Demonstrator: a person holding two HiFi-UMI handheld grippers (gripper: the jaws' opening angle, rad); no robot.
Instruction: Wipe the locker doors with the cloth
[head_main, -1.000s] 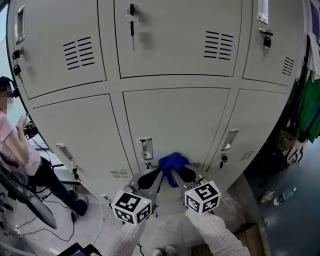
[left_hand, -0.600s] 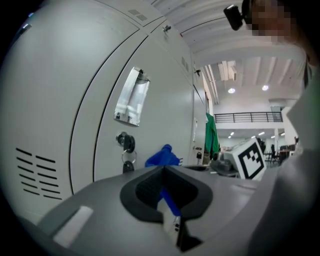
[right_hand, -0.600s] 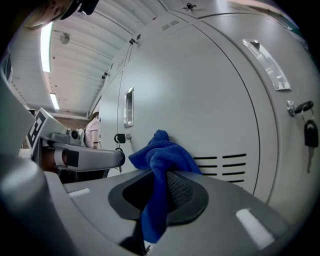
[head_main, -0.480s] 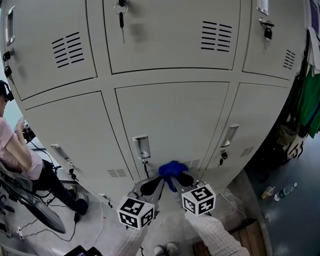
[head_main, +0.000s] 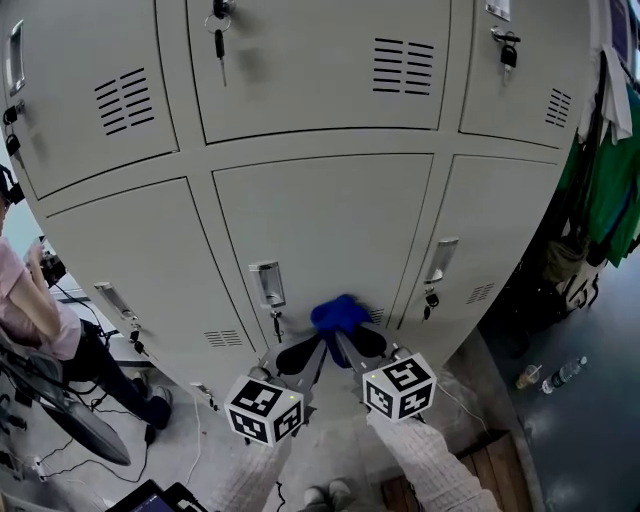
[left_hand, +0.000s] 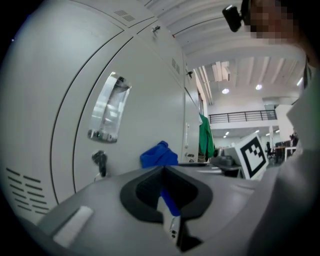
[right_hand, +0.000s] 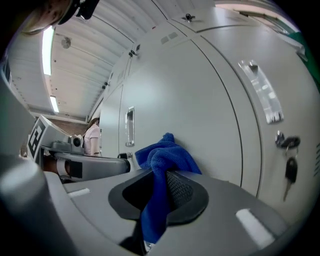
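While the left claw (left_hand: 163, 168) sits closed, the right claw (right_hand: 160, 171) clamps the cloth (right_hand: 164, 151).

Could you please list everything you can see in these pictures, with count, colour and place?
locker doors: six, pale grey, in two rows filling the head view
keys: several, dark, hanging from the door locks
cloth: one, blue, against the lower middle door
garments: green, hanging to the right of the lockers
bottle: one, clear, lying on the dark floor at the right
bystander: one, in a pink top, left of the lockers
left gripper: one, grey with black jaws together, just below the cloth
right gripper: one, grey, jaws clamped on the cloth
sleeves: two, light knit, behind the grippers
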